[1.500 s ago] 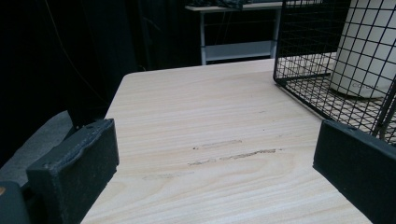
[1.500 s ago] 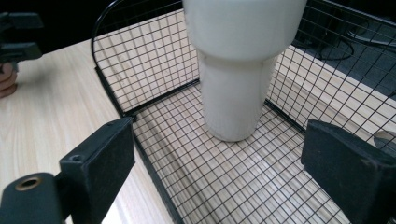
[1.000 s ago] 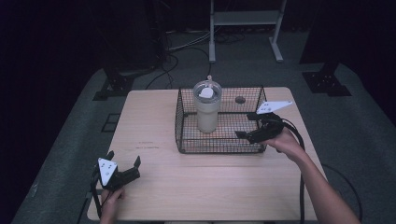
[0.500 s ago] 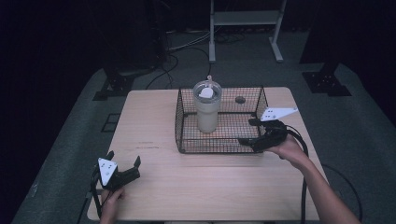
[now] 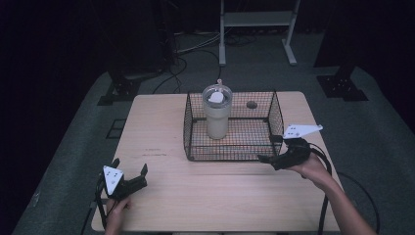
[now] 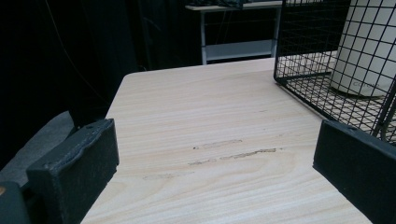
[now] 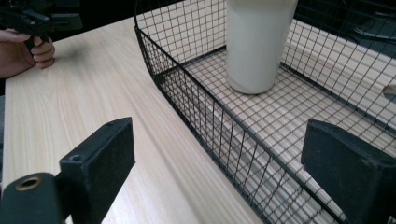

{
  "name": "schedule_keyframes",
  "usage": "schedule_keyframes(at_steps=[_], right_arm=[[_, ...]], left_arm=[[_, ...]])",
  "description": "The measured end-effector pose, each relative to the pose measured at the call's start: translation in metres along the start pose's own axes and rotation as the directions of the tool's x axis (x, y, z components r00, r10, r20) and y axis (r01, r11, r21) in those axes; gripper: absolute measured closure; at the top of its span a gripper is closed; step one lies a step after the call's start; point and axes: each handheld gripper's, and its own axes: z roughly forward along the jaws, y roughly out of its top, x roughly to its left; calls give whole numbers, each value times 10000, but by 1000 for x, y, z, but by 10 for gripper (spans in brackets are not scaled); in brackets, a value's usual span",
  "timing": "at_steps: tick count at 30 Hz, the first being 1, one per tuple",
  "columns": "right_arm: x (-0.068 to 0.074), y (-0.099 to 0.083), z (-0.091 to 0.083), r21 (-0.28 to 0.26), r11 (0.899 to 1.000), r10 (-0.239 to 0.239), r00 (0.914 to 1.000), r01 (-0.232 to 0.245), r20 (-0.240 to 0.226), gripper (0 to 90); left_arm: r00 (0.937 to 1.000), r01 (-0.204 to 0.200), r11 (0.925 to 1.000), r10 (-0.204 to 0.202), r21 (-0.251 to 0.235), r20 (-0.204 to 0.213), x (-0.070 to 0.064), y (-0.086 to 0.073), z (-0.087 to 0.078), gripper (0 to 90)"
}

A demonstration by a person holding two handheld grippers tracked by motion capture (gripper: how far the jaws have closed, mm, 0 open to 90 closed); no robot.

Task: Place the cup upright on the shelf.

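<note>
Your right gripper sits at the front right corner of the black wire basket, low over the wooden table, with its 2 jaws spread wide and holding nothing. In the right gripper view those jaws straddle the basket's near rim, 1 pad over bare table outside the mesh and the other over the basket floor; whether either pad touches the wire you cannot tell. The basket stands toward the far edge of the table, a little right of centre. Inside it, a cream tumbler with a clear lid stands upright near the basket's left half, well apart from your right gripper. A small dark round object lies by the basket's far side; its nature is too small to tell. Your left gripper rests near the front left corner of the table, jaws also apart and empty, pointing across bare wood toward the basket.
</note>
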Motion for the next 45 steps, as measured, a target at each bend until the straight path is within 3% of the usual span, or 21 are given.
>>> schedule_keyframes(at_steps=[13, 27, 45], right_arm=[[4, -26, -10, 5, 9998, 192, 9998, -192, 99, 91], [16, -44, -16, -166, 9999, 23, 9999, -21, 108, 92], [18, -81, -22, -167, 9991, 394, 9971, -384, 644, 91]], left_arm=[[10000, -18, 10000, 18, 12, -10, 0, 0, 0, 0], [10000, -1, 10000, 1, 28, -7, 0, 0, 0, 0], [10000, -21, 10000, 21, 37, -30, 0, 0, 0, 0]])
